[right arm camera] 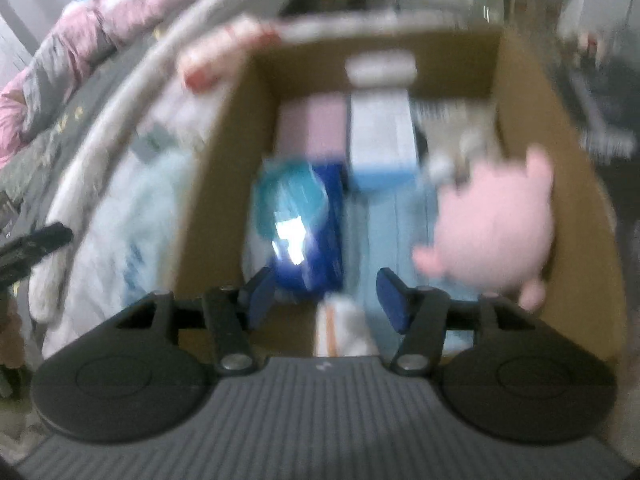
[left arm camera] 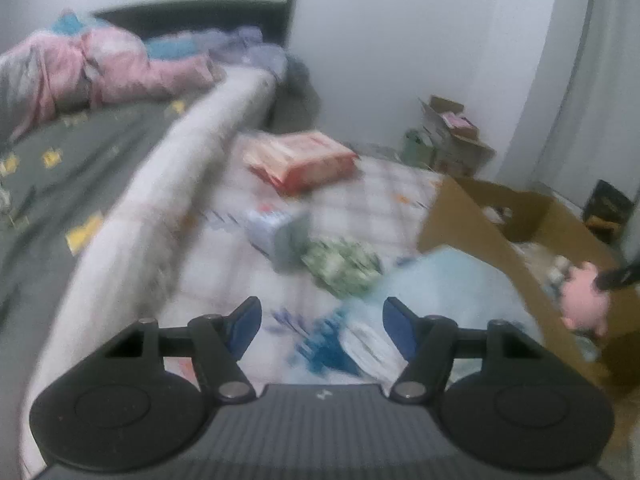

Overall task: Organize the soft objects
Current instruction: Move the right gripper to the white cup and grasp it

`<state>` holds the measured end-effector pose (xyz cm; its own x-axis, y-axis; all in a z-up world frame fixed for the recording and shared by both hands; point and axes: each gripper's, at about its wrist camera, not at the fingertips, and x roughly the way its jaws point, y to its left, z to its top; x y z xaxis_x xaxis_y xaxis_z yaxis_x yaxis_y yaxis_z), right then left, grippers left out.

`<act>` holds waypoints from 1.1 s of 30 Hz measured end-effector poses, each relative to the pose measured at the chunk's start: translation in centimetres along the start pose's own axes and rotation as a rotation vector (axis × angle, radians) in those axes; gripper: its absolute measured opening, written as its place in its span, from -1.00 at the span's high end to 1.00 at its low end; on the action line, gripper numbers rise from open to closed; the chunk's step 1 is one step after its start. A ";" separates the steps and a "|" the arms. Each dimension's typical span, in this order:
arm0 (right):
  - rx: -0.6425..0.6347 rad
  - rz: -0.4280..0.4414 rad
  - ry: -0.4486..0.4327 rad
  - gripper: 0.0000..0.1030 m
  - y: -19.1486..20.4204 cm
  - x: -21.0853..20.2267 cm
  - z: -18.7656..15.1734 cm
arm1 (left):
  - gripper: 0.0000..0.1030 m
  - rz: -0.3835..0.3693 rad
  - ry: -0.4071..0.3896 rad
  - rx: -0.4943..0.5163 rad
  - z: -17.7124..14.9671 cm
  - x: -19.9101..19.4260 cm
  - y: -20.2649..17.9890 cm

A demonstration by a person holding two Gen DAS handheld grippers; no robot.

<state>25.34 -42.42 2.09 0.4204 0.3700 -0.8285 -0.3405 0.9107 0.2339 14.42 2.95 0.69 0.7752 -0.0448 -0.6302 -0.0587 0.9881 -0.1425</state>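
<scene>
While the pink plush [right arm camera: 494, 224] sat at the right inside the box [right arm camera: 560, 128] and both the right tongs [right arm camera: 326, 294] and left tongs [left arm camera: 322, 322] gaped empty, the next grab looked best aimed low at the green pack [left arm camera: 340, 266] on the quilt [left arm camera: 224, 264].

walls [left arm camera: 400, 40] white | bed [left arm camera: 80, 152] left (dark headboard [left arm camera: 200, 16])

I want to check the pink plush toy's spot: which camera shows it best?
The right wrist view: the pink plush toy fills the right side of the open cardboard box, blurred but whole, beyond the open right gripper. The left wrist view catches it only small at the right edge.
</scene>
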 end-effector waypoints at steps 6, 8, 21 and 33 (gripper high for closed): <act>-0.076 0.216 -0.075 -0.12 7.7 2.0 6.5 | 0.08 0.055 -0.058 0.093 1.6 3.9 0.7; -0.034 0.280 -0.040 -0.12 9.8 5.0 9.1 | 0.09 0.074 -0.073 0.111 2.0 5.4 0.9; 0.111 0.290 0.176 -0.12 17.1 28.8 17.5 | 0.53 0.074 0.074 0.191 2.0 15.4 1.9; 0.172 0.399 0.298 -0.12 18.0 29.4 16.9 | 0.83 -0.057 0.140 -0.010 3.2 15.2 3.4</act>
<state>45.81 -12.04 -9.48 0.0206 0.6487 -0.7607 -0.2721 0.7358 0.6201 27.97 6.12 -6.91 0.6825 -0.1219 -0.7207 -0.0235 0.9818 -0.1883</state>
